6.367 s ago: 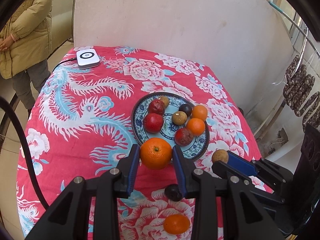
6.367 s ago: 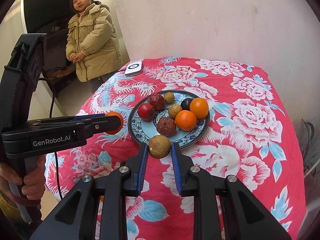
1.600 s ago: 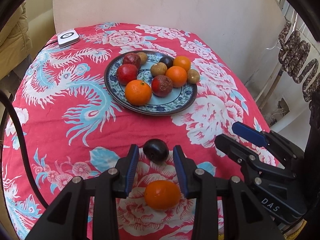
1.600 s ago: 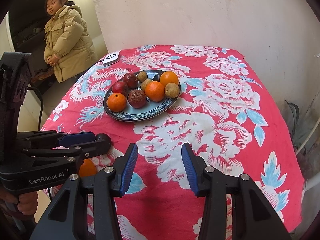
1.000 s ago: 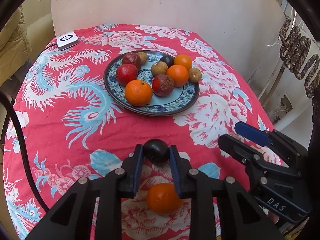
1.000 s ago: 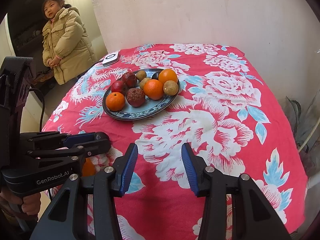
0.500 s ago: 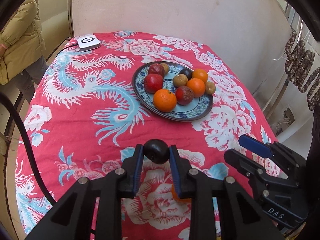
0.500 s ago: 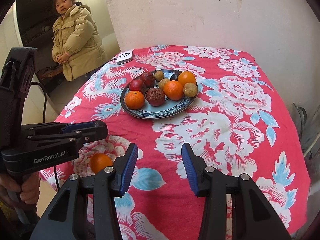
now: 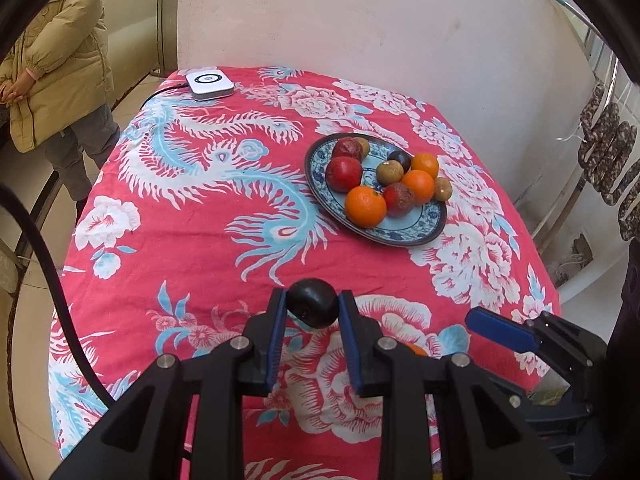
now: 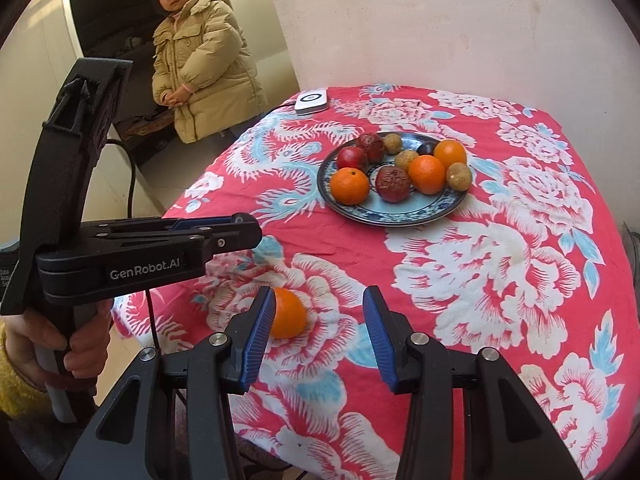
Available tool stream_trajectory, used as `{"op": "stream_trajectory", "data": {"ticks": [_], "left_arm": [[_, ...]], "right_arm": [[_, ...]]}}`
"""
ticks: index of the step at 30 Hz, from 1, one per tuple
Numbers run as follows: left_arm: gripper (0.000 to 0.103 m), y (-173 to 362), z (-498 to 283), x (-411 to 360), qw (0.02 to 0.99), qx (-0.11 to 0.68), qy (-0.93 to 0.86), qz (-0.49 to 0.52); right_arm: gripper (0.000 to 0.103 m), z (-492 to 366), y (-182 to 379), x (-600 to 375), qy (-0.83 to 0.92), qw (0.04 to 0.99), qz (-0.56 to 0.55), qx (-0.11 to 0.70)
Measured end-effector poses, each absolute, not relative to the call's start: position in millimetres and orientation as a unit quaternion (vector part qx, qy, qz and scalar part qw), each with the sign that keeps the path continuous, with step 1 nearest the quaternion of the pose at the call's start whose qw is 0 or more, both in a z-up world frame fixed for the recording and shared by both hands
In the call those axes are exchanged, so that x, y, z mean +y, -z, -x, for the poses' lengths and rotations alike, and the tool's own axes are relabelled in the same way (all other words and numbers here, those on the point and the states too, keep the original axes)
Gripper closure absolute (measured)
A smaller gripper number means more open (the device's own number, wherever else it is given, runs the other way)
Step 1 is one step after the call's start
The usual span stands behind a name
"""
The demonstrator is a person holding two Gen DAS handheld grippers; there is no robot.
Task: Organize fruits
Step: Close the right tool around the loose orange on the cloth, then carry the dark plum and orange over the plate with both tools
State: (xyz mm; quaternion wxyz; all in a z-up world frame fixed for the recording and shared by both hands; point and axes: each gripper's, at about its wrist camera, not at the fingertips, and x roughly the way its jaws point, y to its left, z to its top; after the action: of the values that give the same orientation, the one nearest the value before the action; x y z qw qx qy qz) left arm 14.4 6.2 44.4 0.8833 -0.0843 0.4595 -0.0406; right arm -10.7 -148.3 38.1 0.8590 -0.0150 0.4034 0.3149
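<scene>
Now aloft in left tongs (image 9: 313, 309): plum (image 9: 313, 307)

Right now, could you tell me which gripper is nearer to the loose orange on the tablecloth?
Right. The right gripper hangs open just beside the orange; the left gripper, shut on a dark fruit, is farther.

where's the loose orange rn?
The loose orange lies on the tablecloth off the plate, near the table's front edge in the right wrist view, beside the open right gripper.
</scene>
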Motion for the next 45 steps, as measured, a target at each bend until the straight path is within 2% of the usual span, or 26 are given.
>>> {"op": "stream_trajectory", "data": {"ticks": [14, 20, 28, 45], "left_arm": [[0.076, -43.8, -2.9, 21.1, 0.883, 0.461, 0.029, 0.09], [0.076, -45.0, -1.1, 24.2, 0.883, 0.458, 0.028, 0.095], [0.076, -45.0, -0.8, 23.7, 0.884, 0.457, 0.029, 0.095], [0.076, -51.4, -10.4, 19.1, 0.884, 0.453, 0.04, 0.106]], "right_arm": [[0.057, 11.5, -26.2, -123.8, -0.337, 0.839, 0.046, 0.426], [0.066, 14.4, -24.9, -113.9, -0.354, 0.832, 0.062, 0.422], [0.071, 13.4, -20.4, -104.9, -0.374, 0.822, 0.067, 0.425], [0.071, -10.9, -32.5, -140.7, -0.329, 0.849, 0.013, 0.414]]}}
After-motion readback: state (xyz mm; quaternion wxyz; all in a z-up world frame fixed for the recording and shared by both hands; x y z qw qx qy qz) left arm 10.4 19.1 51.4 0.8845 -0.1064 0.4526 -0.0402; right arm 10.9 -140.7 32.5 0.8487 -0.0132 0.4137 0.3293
